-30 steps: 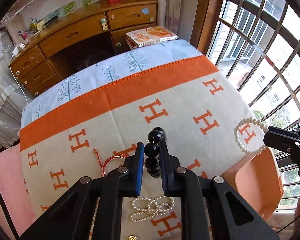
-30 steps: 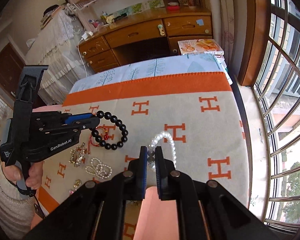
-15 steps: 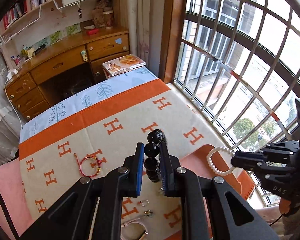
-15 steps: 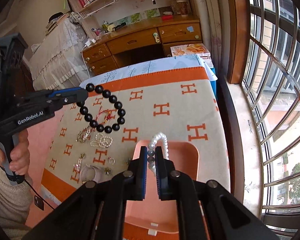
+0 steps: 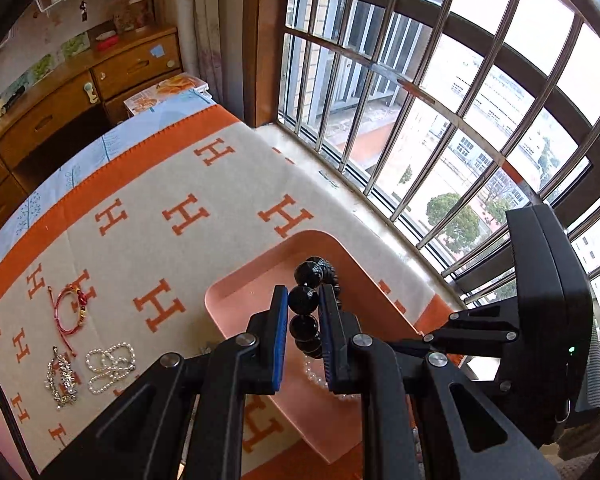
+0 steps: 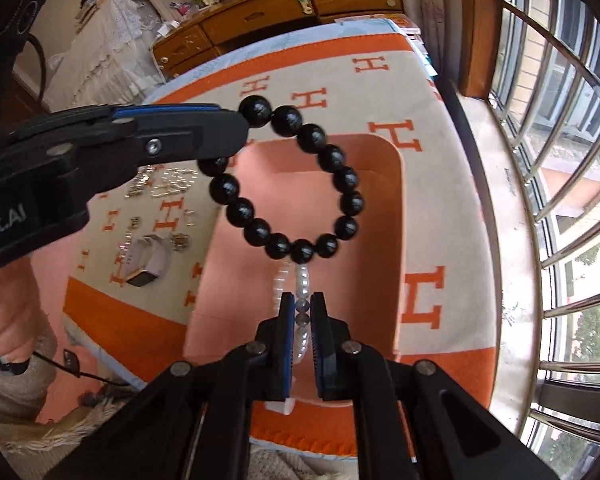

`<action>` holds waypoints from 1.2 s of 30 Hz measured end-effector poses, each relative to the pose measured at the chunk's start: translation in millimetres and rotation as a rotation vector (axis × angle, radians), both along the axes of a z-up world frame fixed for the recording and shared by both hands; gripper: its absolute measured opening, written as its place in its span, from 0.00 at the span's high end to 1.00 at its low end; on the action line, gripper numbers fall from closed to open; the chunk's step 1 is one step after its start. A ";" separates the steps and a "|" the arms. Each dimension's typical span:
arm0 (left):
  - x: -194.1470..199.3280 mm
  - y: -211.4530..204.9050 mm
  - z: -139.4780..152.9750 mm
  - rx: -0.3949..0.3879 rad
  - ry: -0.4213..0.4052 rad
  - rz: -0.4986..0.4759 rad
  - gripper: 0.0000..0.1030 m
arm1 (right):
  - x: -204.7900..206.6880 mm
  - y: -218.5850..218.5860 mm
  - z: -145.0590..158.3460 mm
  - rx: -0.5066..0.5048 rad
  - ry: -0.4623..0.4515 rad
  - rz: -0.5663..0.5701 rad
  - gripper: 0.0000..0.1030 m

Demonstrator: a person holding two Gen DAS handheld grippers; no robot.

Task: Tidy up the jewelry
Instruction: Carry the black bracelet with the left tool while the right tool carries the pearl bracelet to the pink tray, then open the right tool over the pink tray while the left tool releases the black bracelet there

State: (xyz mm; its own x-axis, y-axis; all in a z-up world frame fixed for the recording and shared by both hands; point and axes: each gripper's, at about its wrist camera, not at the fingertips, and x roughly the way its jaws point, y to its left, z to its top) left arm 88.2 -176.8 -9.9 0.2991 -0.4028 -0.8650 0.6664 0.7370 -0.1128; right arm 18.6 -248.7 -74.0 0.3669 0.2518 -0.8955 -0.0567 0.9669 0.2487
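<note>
My left gripper [image 5: 304, 304] is shut on a black bead bracelet [image 5: 305, 299], which hangs as a ring over the pink tray [image 5: 252, 292]. In the right wrist view the same bracelet [image 6: 332, 159] dangles from the left gripper [image 6: 242, 120] above the tray [image 6: 380, 208]. My right gripper [image 6: 302, 308] is shut on a white pearl bracelet [image 6: 302, 280], low over the tray's near part and just under the black ring. From the left wrist, the right tool's fingertips are hidden; a bit of pearl bracelet [image 5: 312, 376] shows beneath my fingers.
Loose on the H-patterned blanket [image 5: 180, 184] left of the tray lie a red cord bracelet [image 5: 70, 312], a pearl chain [image 5: 110, 366] and a silver piece [image 5: 62, 380]. A watch [image 6: 144, 260] lies nearer the front edge. Barred windows run along the right; a wooden desk stands behind.
Both grippers have travelled right to hang over the pink tray, each still holding its bracelet. The right one has also sunk closer to the tray.
</note>
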 end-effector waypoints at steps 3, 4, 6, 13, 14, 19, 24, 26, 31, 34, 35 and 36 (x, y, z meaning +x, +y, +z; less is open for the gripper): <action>6.9 -6.2 -25.9 0.048 0.023 0.004 0.87 | 0.5 -6.2 -7.5 -0.016 0.021 -0.003 0.90; 9.8 -7.7 -33.7 0.063 0.030 0.006 0.87 | -0.2 -7.2 -7.8 -0.013 0.018 -0.002 0.89; 16.8 -9.0 -47.7 0.087 0.051 0.015 0.87 | -2.5 -8.0 -6.3 -0.023 0.001 0.001 0.82; 30.1 -10.0 -63.1 0.106 0.057 0.041 0.85 | -7.5 -10.2 4.1 -0.009 -0.051 -0.002 0.69; 30.6 -10.3 -62.7 0.104 0.061 0.040 0.81 | -7.7 -11.2 5.1 -0.007 -0.055 -0.004 0.69; 31.8 -18.3 -67.5 0.074 0.115 0.023 0.79 | -9.1 -12.9 11.2 0.008 -0.079 -0.012 0.68; 19.3 -30.8 -63.3 0.027 0.140 -0.035 0.77 | -10.6 -14.2 13.9 0.016 -0.087 -0.027 0.68; 16.2 -32.4 -58.2 0.031 0.118 -0.036 0.74 | -11.9 -13.8 15.1 0.012 -0.089 -0.027 0.68; 14.8 -19.2 -41.4 0.026 0.061 0.006 0.64 | -14.0 -12.0 19.0 0.004 -0.098 -0.022 0.68; 13.1 -0.8 -28.3 0.015 0.011 0.051 0.47 | -14.2 -7.9 21.7 -0.004 -0.108 -0.015 0.68; 12.5 7.3 -22.9 0.009 -0.005 0.065 0.46 | -13.9 -5.8 22.4 -0.007 -0.110 -0.009 0.68; 10.5 14.4 -18.7 0.006 -0.022 0.079 0.45 | -13.5 -3.4 23.1 -0.009 -0.112 -0.004 0.69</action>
